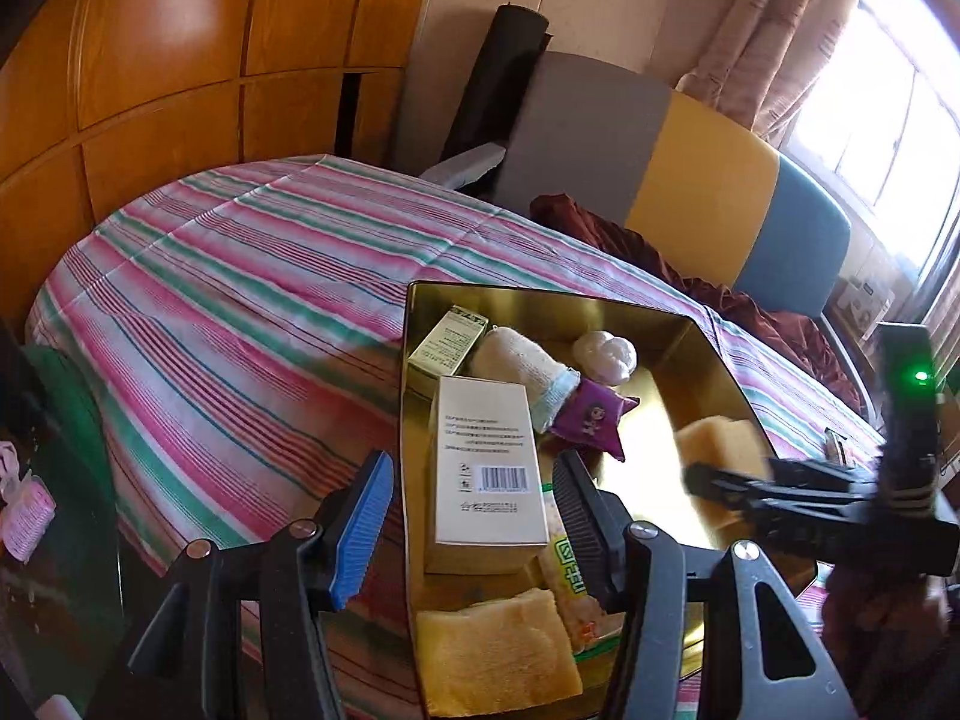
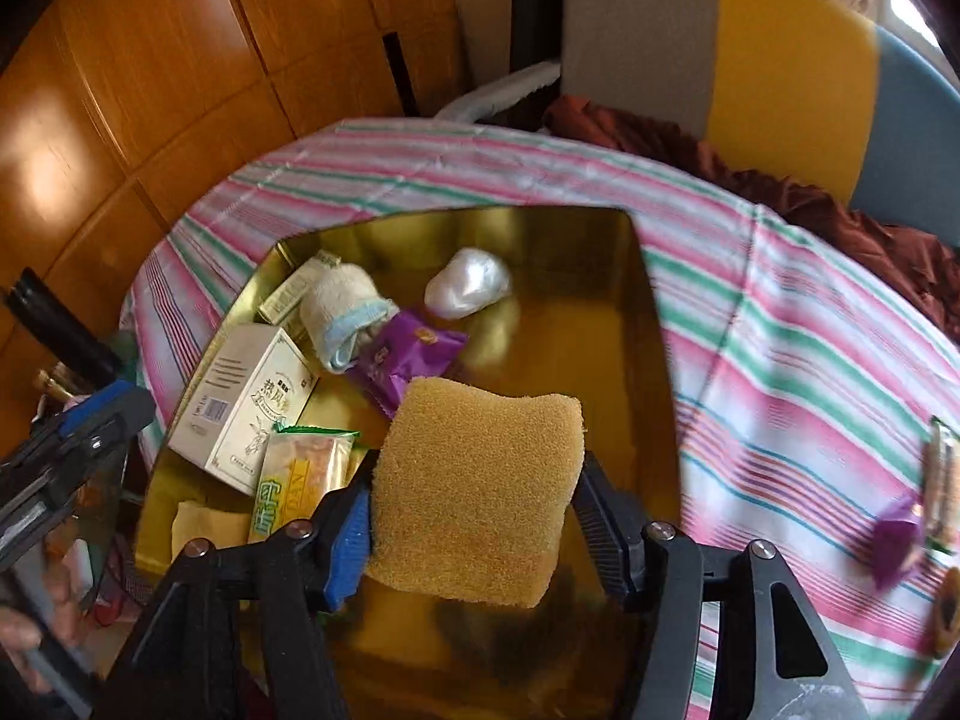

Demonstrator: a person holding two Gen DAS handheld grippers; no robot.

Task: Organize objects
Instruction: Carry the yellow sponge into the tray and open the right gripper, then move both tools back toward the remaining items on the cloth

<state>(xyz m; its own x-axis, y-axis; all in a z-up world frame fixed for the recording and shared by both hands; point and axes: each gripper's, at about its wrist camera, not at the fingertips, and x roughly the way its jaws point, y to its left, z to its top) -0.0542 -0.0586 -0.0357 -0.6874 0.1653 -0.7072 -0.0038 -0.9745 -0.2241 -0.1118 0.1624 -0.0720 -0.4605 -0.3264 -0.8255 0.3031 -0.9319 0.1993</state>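
Sponge (image 2: 480, 480) sitting center-bottom of frame, right gripper (image 2: 474, 516) fingers clamping it over gold tray (image 2: 600, 252). Left gripper (image 1: 474, 516) fingers hanging spread, gripping nothing, above white box (image 1: 486, 456).

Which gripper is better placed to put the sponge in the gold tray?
Right. The right gripper already clamps the sponge over the gold tray; the left gripper hangs open, holding nothing.

Left gripper (image 1: 474, 516) jaws apart over near-left edge of gold tray (image 1: 690, 336) on striped cloth (image 1: 240, 276). Tray holds white barcode box (image 1: 486, 462), rolled towel (image 1: 522, 366), purple packet (image 1: 591, 420), yellow sponge (image 1: 492, 654). Right gripper (image 1: 714, 483) grips another sponge (image 1: 717, 441) above tray.
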